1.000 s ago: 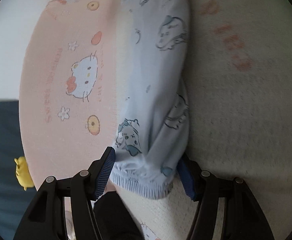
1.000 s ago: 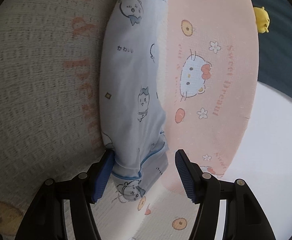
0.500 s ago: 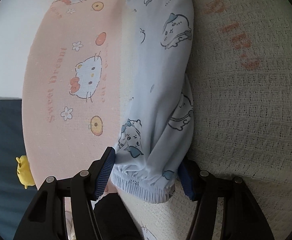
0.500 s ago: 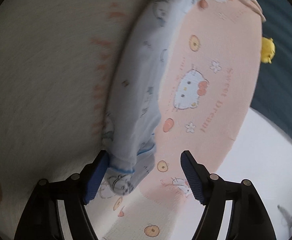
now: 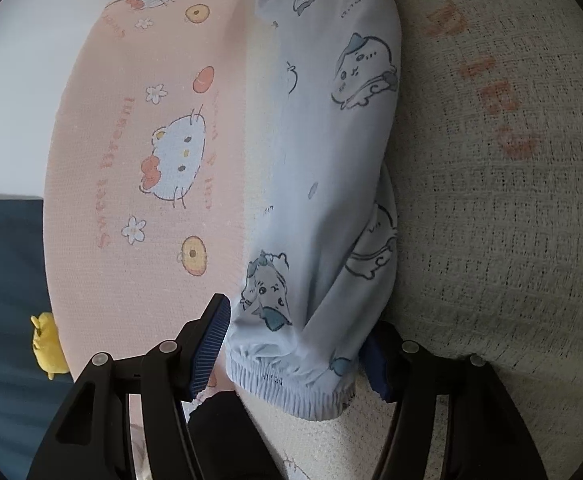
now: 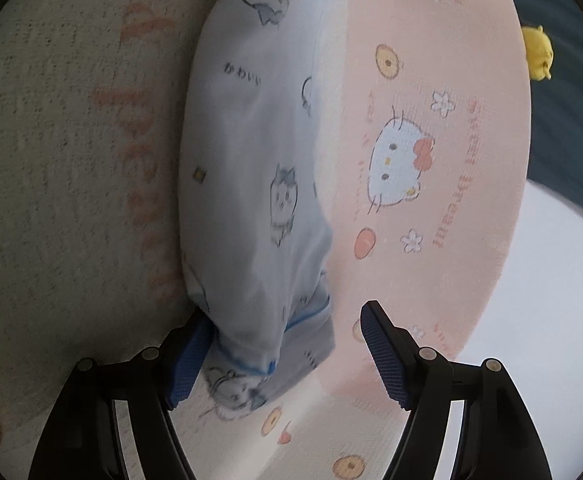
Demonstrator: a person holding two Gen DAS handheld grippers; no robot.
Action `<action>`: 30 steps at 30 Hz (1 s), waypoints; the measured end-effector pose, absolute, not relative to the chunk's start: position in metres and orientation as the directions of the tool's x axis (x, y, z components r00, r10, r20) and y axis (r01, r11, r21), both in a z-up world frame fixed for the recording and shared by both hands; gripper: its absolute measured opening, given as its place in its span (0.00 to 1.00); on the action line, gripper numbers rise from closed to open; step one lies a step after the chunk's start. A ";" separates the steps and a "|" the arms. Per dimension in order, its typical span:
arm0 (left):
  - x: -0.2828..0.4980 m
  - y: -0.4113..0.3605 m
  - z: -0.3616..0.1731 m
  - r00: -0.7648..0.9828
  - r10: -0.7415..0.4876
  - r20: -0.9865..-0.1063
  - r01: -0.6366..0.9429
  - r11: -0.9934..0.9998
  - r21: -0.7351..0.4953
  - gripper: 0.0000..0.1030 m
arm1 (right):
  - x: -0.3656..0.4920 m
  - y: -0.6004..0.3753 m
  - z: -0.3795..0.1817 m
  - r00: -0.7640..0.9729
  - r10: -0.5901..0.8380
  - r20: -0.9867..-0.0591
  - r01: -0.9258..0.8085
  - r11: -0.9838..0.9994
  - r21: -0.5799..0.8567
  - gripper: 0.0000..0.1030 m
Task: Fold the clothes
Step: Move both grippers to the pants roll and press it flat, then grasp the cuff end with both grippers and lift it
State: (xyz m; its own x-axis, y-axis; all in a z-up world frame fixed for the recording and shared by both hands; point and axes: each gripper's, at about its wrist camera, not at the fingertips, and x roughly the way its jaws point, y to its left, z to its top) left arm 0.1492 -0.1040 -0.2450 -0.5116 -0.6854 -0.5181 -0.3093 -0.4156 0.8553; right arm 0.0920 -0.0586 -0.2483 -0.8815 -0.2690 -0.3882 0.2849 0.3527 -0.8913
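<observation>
Garment [image 5: 323, 184]: light, soft, floppy blue cloth on pink blanket [image 5: 131, 184].
Hold: elastic cuff [image 5: 291, 384], opposite hem.
Left claw [image 5: 297, 350]: open, straddling cuff.
Right claw [image 6: 283, 352]: open, not gripping.

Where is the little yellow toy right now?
The little yellow toy sits on the dark blue surface just off the edge of the pink cat blanket, low on the left of the left wrist view and at the upper right of the right wrist view.
</observation>
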 end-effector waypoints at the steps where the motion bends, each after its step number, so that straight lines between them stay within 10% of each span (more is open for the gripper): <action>1: 0.150 -0.106 -0.244 -0.511 -0.681 -0.525 -0.301 -0.431 0.851 0.57 | 0.091 -0.058 -0.246 -0.878 -0.274 -0.392 0.290 0.345 -0.893 0.71; 6: 0.153 -0.108 -0.247 -0.498 -0.659 -0.564 -0.293 -0.484 0.825 0.42 | 0.088 -0.051 -0.245 -0.857 -0.242 -0.456 0.383 0.294 -0.876 0.61; 11: 0.161 -0.104 -0.255 -0.518 -0.643 -0.564 -0.253 -0.515 0.819 0.24 | 0.092 -0.051 -0.256 -0.845 -0.214 -0.490 0.417 0.310 -0.854 0.23; 30: 0.153 -0.138 -0.230 -0.509 -0.487 -0.710 0.029 -0.834 0.551 0.20 | 0.066 -0.057 -0.218 -0.720 -0.157 -0.676 0.694 -0.115 -0.711 0.19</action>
State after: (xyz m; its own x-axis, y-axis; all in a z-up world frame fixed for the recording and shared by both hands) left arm 0.1529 -0.1377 -0.2299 -0.5086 -0.4870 -0.7101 0.0286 -0.8338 0.5514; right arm 0.0659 -0.0567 -0.2182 -0.7196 -0.1573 -0.6763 0.6936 -0.1150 -0.7112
